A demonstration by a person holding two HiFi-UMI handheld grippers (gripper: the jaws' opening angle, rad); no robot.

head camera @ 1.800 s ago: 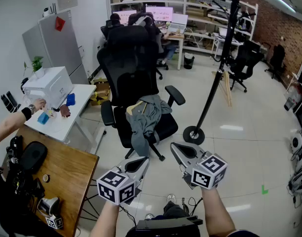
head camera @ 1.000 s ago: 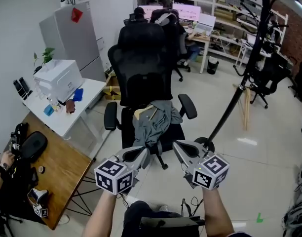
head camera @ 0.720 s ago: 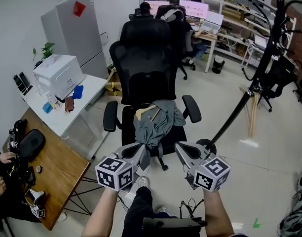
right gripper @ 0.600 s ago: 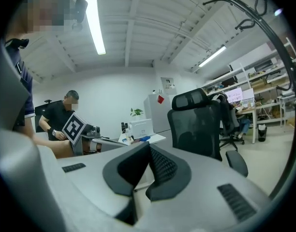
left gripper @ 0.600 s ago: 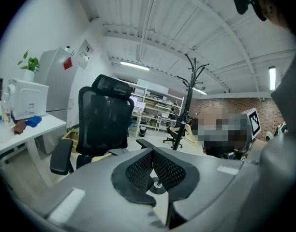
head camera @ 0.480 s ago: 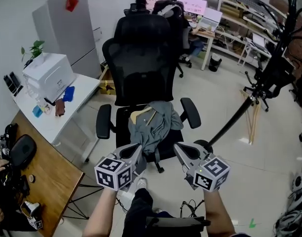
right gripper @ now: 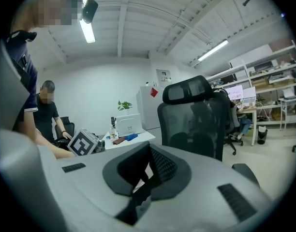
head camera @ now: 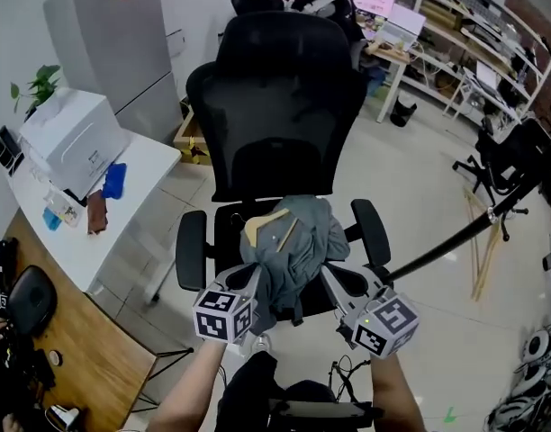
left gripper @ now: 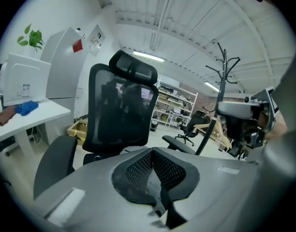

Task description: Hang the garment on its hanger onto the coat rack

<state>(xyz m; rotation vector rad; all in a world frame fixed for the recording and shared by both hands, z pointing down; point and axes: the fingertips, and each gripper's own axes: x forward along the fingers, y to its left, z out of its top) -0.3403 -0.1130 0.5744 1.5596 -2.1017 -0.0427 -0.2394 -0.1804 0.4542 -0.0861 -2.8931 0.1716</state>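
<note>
Chair dead ahead, garment heaped on its seat, hanger on top of it. Left claw and right claw sit just before the seat, either side of the garment. Table off left, coat rack slanting away right.

The grey-green garment lies crumpled in a heap on the seat of the black chair before me, drooping over the front edge; its pale wooden hanger pokes out at the upper left; the black coat rack stands well apart, to my right.
</note>
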